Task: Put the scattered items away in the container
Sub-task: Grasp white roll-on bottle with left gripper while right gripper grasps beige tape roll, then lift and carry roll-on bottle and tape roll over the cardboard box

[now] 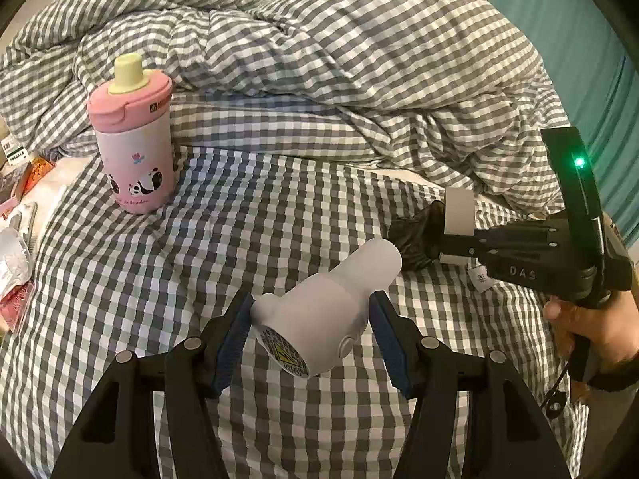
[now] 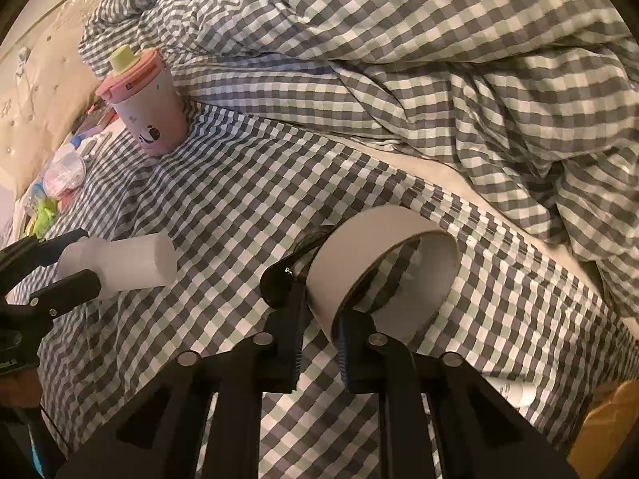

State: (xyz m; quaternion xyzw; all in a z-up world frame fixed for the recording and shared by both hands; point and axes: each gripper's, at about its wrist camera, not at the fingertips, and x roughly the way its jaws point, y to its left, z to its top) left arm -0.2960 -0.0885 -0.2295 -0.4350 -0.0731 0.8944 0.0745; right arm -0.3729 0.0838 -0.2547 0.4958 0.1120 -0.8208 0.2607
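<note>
My left gripper (image 1: 311,315) is shut on a white bear-shaped bottle (image 1: 327,303), its blue pads pressing both flanks, with the labelled base towards the camera. In the right wrist view the same bottle (image 2: 120,263) hangs just above the checked sheet in the left gripper (image 2: 72,255). The right gripper (image 2: 319,311) is shut on the wall of a white cardboard ring (image 2: 359,247), one finger inside it and one outside. A crumpled black piece (image 1: 415,235) sits against the ring (image 1: 459,211) at the right gripper (image 1: 455,231). A pink panda cup (image 1: 135,151) with a yellow cap stands upright at the far left.
A grey-and-white checked sheet (image 1: 239,219) covers the bed, and a bunched duvet (image 1: 359,60) rises behind it. Small boxes and packets (image 1: 16,207) lie along the left edge. A teal curtain (image 1: 559,40) hangs at the right. A person's hand (image 1: 579,327) holds the right gripper's handle.
</note>
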